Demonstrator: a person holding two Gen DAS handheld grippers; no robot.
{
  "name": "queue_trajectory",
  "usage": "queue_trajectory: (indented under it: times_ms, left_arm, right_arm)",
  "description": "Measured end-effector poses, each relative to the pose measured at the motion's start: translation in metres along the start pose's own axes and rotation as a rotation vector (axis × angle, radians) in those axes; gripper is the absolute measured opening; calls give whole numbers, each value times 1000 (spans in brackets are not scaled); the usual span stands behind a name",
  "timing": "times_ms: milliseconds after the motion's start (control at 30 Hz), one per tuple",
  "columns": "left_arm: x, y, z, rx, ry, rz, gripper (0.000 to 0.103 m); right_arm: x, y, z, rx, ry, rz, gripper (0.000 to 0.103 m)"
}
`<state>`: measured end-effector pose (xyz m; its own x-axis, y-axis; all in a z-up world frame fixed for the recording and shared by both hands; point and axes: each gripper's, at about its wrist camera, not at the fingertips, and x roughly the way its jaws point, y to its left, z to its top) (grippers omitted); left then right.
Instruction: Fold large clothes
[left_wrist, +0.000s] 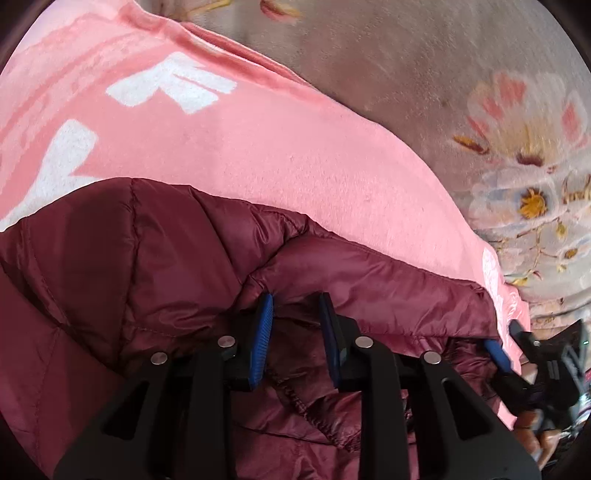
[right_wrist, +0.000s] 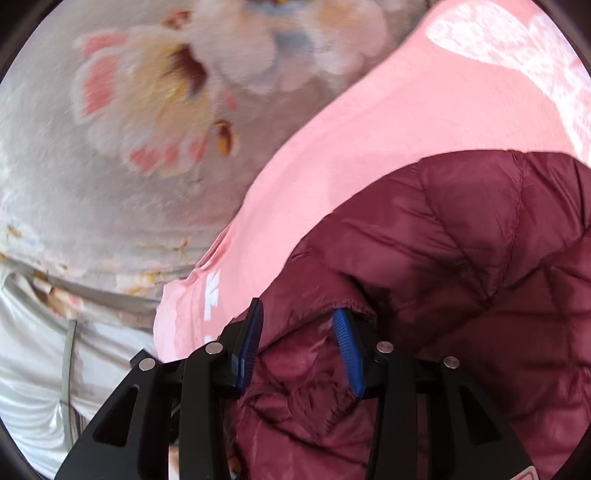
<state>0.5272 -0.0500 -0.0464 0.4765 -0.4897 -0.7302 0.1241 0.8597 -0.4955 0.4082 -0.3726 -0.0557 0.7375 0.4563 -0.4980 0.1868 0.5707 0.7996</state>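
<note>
A maroon puffer jacket (left_wrist: 155, 258) of shiny quilted fabric, stitched in diamond-like panels, lies bunched over a pink blanket (left_wrist: 258, 155) that bears large white lettering. The blanket in turn covers a grey plush spread (left_wrist: 424, 66) printed with pale pink and yellow flowers. In the left wrist view the jacket fills the lower half of the picture, its folded upper edge running as a long ridge from the left border down toward the right, so the garment's long axis lies roughly across the picture, sloping lower to the right. A stitched hem with a line of dark thread shows just below the gripper tips. The left gripper (left_wrist: 297, 321) has its blue-padded fingers partly closed, with a fold of the maroon fabric between them, and the pads seem to pinch it. At the right edge of that view the other gripper is seen at the jacket's far end, beside a hand. In the right wrist view the right gripper (right_wrist: 301, 332) stands partly spread with a thick bunch of the jacket (right_wrist: 461, 240) caught between its blue pads, the hem edge curling over the right finger (right_wrist: 347, 347); here the jacket rises toward the upper right. A light grey cloth (right_wrist: 33, 354) lies at the lower left.
</note>
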Motion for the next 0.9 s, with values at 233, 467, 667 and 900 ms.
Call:
queue_trajectory:
  times_ms: [233,467,667,900]
  left_arm:
    - [1,-9,-9,78,-54,37,25]
    - [3,-15,-20,172,-101,89,25]
    - [6,-19,-21,201,-110,120,25]
    - [13,-30,-21,254,-111,195,25]
  right_arm:
    - [-13,59,-14,-347,-91,-230,29]
    - [46,30,-18,-485,-20,-502,8]
    - [63,35,-37,-647,-85,-623,8]
    - [70,37,-39,-678,-104,-653,8]
